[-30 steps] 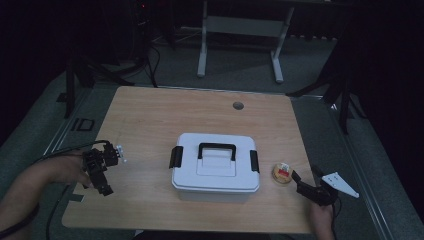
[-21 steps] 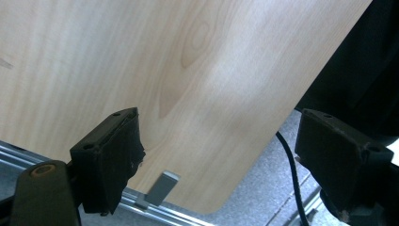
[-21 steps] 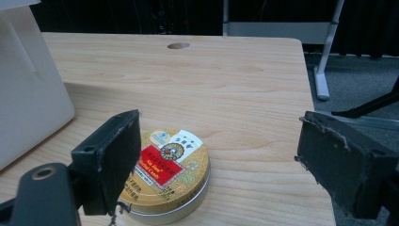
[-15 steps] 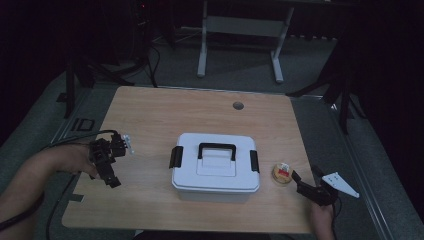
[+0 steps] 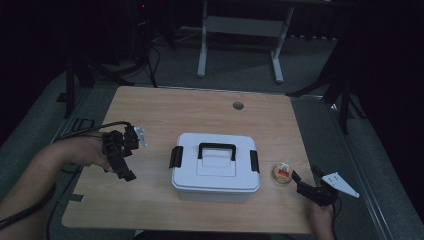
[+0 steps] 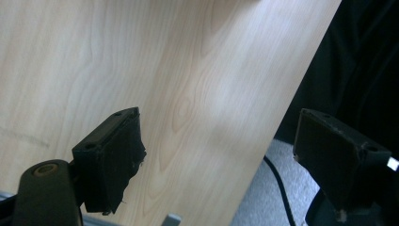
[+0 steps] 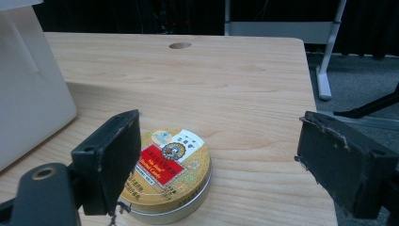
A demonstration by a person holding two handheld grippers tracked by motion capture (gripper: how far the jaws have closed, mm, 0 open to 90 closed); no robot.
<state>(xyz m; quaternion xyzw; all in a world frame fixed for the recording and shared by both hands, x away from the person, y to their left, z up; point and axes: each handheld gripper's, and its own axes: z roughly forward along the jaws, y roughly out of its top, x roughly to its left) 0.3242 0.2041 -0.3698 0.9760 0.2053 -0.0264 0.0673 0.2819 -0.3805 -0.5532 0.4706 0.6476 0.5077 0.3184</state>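
A white lidded box [image 5: 215, 170] with a black handle and black side latches stands in the middle of the wooden table [image 5: 200, 115]. Right of it lies a small round gold tin [image 5: 282, 172] with a red label. My right gripper [image 5: 305, 176] rests just right of the tin, open; in the right gripper view the tin [image 7: 164, 172] lies low beside the left jaw and the box wall [image 7: 28, 94] stands at the left. My left gripper [image 5: 125, 171] hovers left of the box, open, with bare tabletop [image 6: 141, 70] between its jaws [image 6: 219, 136].
A round cable hole [image 5: 238, 105] sits near the table's far edge. A metal frame [image 5: 240, 30] stands on the floor behind. In the left gripper view, the table's edge and a dark cable [image 6: 280, 183] on grey floor lie to the right.
My left gripper has lifted and drifted right toward the box, its jaws still open. The right gripper, tin and box have stayed in place.
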